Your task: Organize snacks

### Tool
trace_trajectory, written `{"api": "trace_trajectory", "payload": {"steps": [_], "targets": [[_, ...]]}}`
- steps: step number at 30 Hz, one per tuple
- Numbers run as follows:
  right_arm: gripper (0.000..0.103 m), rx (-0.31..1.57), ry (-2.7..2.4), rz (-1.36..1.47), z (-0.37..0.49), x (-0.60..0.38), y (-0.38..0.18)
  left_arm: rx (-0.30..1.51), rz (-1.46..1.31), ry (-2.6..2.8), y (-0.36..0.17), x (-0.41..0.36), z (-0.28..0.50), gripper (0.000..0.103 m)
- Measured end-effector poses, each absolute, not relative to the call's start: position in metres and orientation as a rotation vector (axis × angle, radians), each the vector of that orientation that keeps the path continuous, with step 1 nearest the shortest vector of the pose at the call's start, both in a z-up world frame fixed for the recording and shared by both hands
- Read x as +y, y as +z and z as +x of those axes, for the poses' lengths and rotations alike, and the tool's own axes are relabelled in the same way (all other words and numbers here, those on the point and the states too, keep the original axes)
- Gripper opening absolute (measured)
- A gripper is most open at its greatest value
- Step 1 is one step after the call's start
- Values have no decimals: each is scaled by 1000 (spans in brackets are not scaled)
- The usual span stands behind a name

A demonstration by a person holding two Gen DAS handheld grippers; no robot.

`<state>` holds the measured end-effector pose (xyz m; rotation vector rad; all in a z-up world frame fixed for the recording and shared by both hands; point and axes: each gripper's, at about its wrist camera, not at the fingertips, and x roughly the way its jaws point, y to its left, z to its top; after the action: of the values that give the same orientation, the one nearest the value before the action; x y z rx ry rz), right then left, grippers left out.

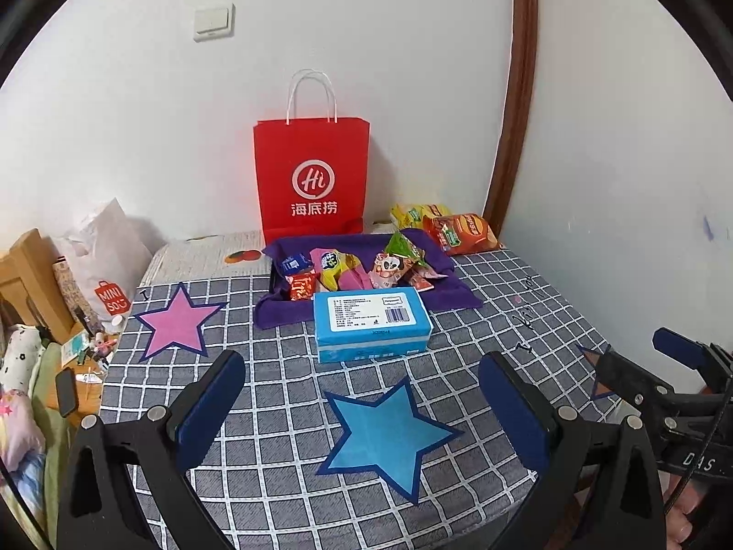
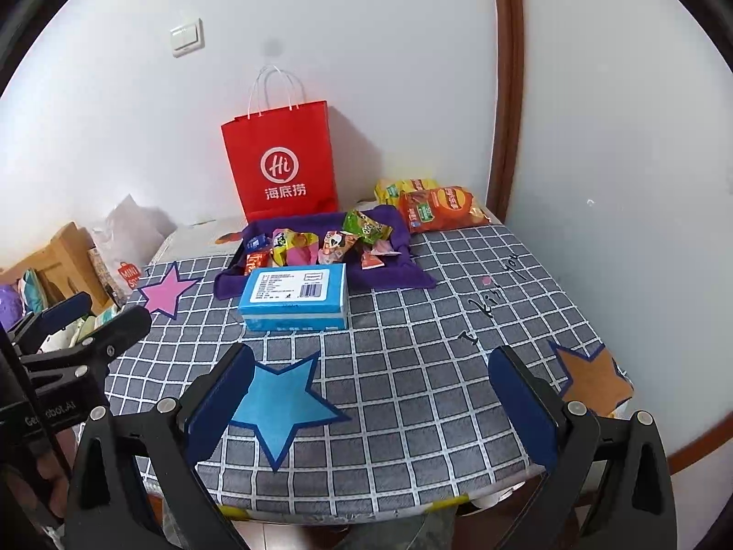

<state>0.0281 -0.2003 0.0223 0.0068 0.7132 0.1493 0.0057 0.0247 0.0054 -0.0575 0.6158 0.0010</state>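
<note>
A purple cloth-lined tray (image 1: pixel 451 297) (image 2: pixel 414 277) at the back of the checked table holds several small snack packets (image 1: pixel 352 268) (image 2: pixel 330 243). A blue tissue box (image 1: pixel 371 323) (image 2: pixel 295 302) lies just in front of it. Orange and yellow chip bags (image 1: pixel 460 229) (image 2: pixel 435 206) rest by the back right corner. My left gripper (image 1: pixel 362 405) hovers open over the blue star (image 1: pixel 385 435), nothing between its fingers. My right gripper (image 2: pixel 371 405) is open too, empty, above the table's near edge, with the blue star (image 2: pixel 279 405) by its left finger.
A red paper bag (image 1: pixel 311 178) (image 2: pixel 281 160) stands against the wall behind the tray. A pink star (image 1: pixel 176 321) (image 2: pixel 165 291) and an orange star (image 2: pixel 591 378) are stuck on the tablecloth. Clutter and a white shopping bag (image 1: pixel 103 261) crowd the left side.
</note>
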Motion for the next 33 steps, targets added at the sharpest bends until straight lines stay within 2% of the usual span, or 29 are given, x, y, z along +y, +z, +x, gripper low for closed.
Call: {"api": "trace_trajectory", "payload": {"steps": [33], "targets": [[101, 688, 132, 25, 10, -203, 24, 610, -49, -12, 7, 24, -3, 103]]}}
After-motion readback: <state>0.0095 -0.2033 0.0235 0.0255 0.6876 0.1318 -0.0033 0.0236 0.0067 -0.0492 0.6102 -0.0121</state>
